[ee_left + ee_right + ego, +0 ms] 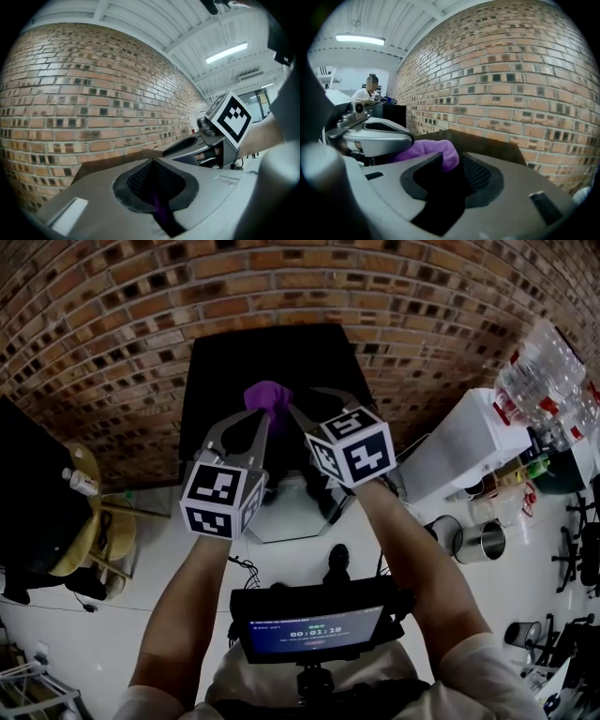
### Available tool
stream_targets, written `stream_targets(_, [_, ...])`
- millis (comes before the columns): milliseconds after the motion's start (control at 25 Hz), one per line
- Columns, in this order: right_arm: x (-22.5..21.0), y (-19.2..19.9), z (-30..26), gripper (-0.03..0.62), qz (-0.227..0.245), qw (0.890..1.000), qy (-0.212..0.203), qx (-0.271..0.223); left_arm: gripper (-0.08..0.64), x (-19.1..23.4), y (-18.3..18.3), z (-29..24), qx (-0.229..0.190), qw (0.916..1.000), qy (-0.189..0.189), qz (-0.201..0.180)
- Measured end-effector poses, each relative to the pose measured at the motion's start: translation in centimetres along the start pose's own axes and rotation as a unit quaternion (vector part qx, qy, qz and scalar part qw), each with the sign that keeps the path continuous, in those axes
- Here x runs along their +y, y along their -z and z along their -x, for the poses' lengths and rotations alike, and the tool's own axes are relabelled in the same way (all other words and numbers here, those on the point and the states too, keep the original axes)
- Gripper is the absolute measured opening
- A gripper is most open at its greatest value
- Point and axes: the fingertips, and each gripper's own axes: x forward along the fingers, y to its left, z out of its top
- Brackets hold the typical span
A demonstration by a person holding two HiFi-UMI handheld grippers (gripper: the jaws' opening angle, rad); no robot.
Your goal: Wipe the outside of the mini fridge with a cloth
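The black mini fridge (225, 362) stands against the brick wall, and its top also shows in the left gripper view (105, 165) and the right gripper view (487, 139). Above that top a bunched purple cloth (267, 393) hangs between both grippers. My left gripper (262, 416) is shut on it; only a thin purple strip of the cloth (161, 212) shows between the closed pads of the left gripper (157, 201). My right gripper (289, 411) grips the other side, with the cloth (426, 152) bulging out at the tips of the right gripper (452, 171).
A stool with a yellow seat (89, 521) stands to the left of the fridge. At the right are a white cabinet (459, 446), clear water bottles (544, 381) and metal cans (483, 540). A screen (314, 629) sits at my chest. A person (370, 89) sits far off.
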Motion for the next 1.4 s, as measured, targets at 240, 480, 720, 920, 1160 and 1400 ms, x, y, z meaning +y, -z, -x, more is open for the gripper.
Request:
stream_targets(240, [-0.01,0.02,0.00,0.127,-0.001,1.000,0.001,0.002,0.003,-0.13,0.21,-0.10,0.008,0.9999,0.002,-0.006])
stream_targets(480, [0.26,0.31,-0.27,0.126,0.018,1.000,0.003,0.020,0.003,-0.44,0.21,-0.17,0.008,0.9998,0.005,-0.016])
stream_targets(720, [0.38,0.44,-0.22,0.117,0.027,0.999,0.009,0.026,0.003,-0.49,0.19,-0.01,0.007,0.9998,0.009,-0.016])
stream_targets(920, [0.32,0.45,-0.26,0.109,0.032,0.999,0.009,0.030,0.003,-0.59,-0.05,-0.01,-0.001,0.9998,0.013,-0.017])
stream_targets(1160, [0.20,0.59,-0.31,0.100,0.040,0.998,0.013,0.037,0.003,-0.59,0.06,0.02,0.001,0.9997,0.018,-0.016])
stream_targets(1400, [0.08,0.63,-0.20,0.083,0.045,0.998,0.018,0.041,0.003,-0.64,-0.13,0.11,-0.002,0.9997,0.021,-0.009])
